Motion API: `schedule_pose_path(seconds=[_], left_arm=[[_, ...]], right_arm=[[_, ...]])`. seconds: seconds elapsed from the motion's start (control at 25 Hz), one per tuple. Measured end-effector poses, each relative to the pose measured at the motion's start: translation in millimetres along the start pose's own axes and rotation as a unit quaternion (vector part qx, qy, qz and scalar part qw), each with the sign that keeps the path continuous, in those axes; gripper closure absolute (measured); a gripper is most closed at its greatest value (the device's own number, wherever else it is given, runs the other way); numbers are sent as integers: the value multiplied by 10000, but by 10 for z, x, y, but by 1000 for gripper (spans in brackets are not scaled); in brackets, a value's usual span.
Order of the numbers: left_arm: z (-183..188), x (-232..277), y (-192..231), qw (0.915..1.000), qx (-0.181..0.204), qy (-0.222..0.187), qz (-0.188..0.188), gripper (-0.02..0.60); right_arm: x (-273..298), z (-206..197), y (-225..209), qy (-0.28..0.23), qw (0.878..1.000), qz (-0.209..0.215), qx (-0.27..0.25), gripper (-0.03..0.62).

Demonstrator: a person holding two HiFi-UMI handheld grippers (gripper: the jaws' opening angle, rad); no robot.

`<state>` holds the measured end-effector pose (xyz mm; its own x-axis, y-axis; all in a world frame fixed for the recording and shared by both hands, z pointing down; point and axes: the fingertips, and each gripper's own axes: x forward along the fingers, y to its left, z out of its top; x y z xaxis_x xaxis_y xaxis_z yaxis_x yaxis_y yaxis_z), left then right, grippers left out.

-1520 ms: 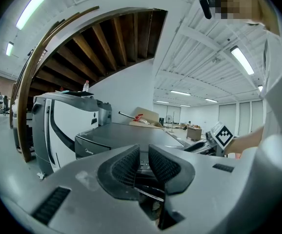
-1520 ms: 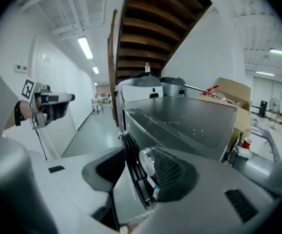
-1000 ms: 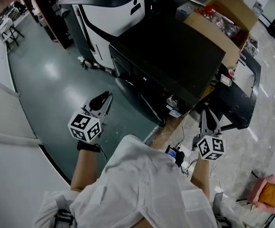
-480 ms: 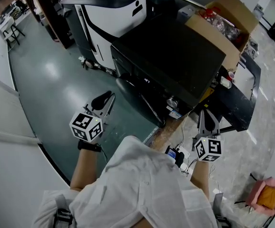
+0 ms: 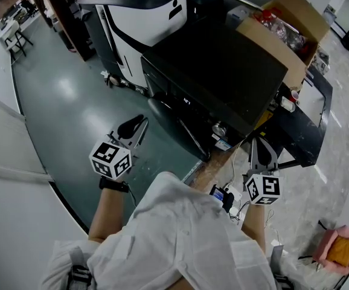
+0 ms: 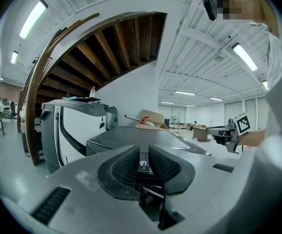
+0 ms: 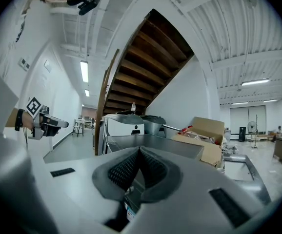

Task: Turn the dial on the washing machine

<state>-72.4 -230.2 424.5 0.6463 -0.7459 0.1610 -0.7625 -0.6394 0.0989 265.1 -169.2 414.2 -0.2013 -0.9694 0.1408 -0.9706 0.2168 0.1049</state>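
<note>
The black washing machine (image 5: 217,71) stands in the middle of the head view, with its silver dial (image 5: 218,128) on the front panel near the right corner. My left gripper (image 5: 135,124) hovers over the green floor, left of the machine's front and apart from it. Its jaws are drawn together to a thin slit with nothing between them (image 6: 144,155), and the machine's lit display (image 6: 143,163) shows through it. My right gripper (image 5: 260,145) hangs below and right of the dial without touching it. It is shut and empty, its pads meeting at the tip (image 7: 140,152).
A white and black machine (image 5: 141,11) stands behind the washer at the left. An open cardboard box (image 5: 283,29) sits at its back right, and a black tub (image 5: 312,101) is to the right. Cables and a power strip (image 5: 230,195) lie on the floor by my feet. A wooden staircase (image 7: 146,62) rises overhead.
Both grippers have drifted only slightly; the right one has edged a little left. Nothing was taken hold of or touched.
</note>
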Motion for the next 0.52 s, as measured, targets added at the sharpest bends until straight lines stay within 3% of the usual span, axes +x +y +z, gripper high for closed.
schedule_pose_path(seconds=[0.52], left_arm=[[4,-7,-54,10000,36,17,-51,522]], right_arm=[[-34,-42,32,19,10000,16,42,594]])
